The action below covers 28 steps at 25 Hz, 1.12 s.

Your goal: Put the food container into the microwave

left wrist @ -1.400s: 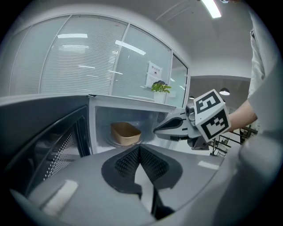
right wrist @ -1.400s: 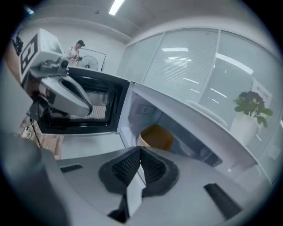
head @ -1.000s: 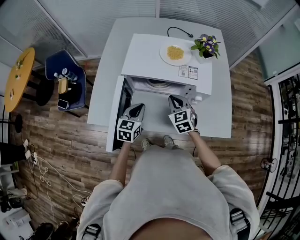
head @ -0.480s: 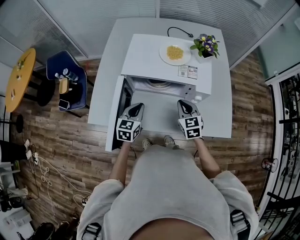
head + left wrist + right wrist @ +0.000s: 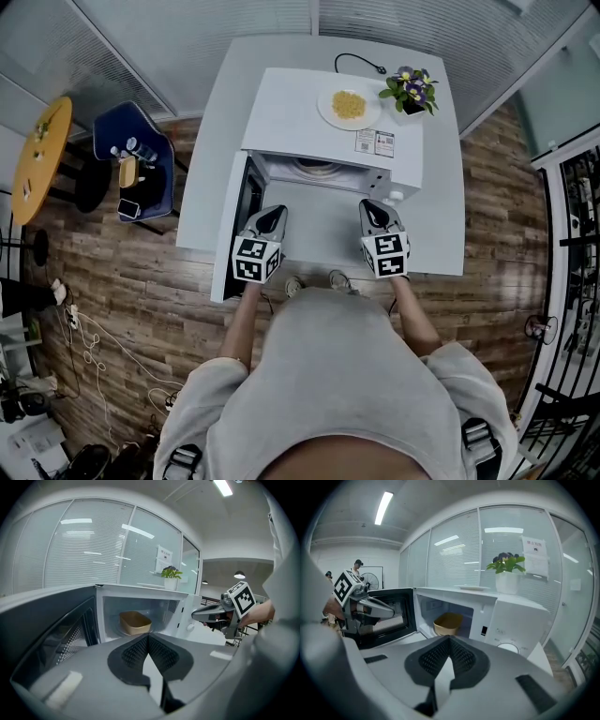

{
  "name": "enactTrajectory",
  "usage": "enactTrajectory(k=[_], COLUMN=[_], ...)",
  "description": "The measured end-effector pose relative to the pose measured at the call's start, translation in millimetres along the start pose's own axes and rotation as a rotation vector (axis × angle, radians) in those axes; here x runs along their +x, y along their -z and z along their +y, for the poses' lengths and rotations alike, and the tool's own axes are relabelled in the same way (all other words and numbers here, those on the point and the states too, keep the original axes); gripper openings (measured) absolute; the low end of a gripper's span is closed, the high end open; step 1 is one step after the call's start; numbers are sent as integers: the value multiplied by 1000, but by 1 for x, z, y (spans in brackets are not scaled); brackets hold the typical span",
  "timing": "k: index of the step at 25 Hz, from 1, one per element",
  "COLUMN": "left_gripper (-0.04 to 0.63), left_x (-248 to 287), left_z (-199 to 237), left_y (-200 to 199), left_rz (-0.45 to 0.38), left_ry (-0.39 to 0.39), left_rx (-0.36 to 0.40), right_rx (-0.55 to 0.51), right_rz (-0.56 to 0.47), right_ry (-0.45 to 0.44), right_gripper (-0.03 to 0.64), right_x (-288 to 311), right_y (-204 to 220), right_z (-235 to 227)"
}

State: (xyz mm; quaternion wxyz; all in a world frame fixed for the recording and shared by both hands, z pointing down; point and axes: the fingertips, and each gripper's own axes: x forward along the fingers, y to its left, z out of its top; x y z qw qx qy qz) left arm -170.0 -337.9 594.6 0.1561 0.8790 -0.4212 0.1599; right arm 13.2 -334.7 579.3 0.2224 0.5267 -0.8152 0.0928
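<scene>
A tan food container (image 5: 135, 623) sits inside the white microwave (image 5: 333, 122), on its floor; the right gripper view shows the container (image 5: 448, 623) too. The microwave door (image 5: 246, 202) stands open to the left. My left gripper (image 5: 269, 221) hovers near the door's inner side in front of the cavity, jaws shut and empty (image 5: 148, 637). My right gripper (image 5: 375, 212) is in front of the control panel and its dial (image 5: 507, 647), also shut with nothing between the pads (image 5: 449, 638). Neither gripper touches the container.
On top of the microwave are a white plate of yellow food (image 5: 350, 106) and a potted plant (image 5: 411, 91). The microwave stands on a white table (image 5: 211, 141). A blue chair (image 5: 136, 164) and a yellow round table (image 5: 37, 155) stand at left. Glass walls with blinds lie behind.
My right gripper has shifted to the right, from in front of the cavity to in front of the control panel, rolling slightly. The left gripper has stayed put.
</scene>
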Motion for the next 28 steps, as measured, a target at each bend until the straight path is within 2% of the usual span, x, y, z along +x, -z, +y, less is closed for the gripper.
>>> enactTrajectory(k=[28], left_gripper=[11], left_x=[10], left_z=[3], left_y=[-2], left_rz=[3], left_ry=[0], left_rx=[2], right_rx=[-11], right_rz=[41], right_ry=[-38], right_gripper=[12], right_x=[18], right_y=[12], right_z=[12])
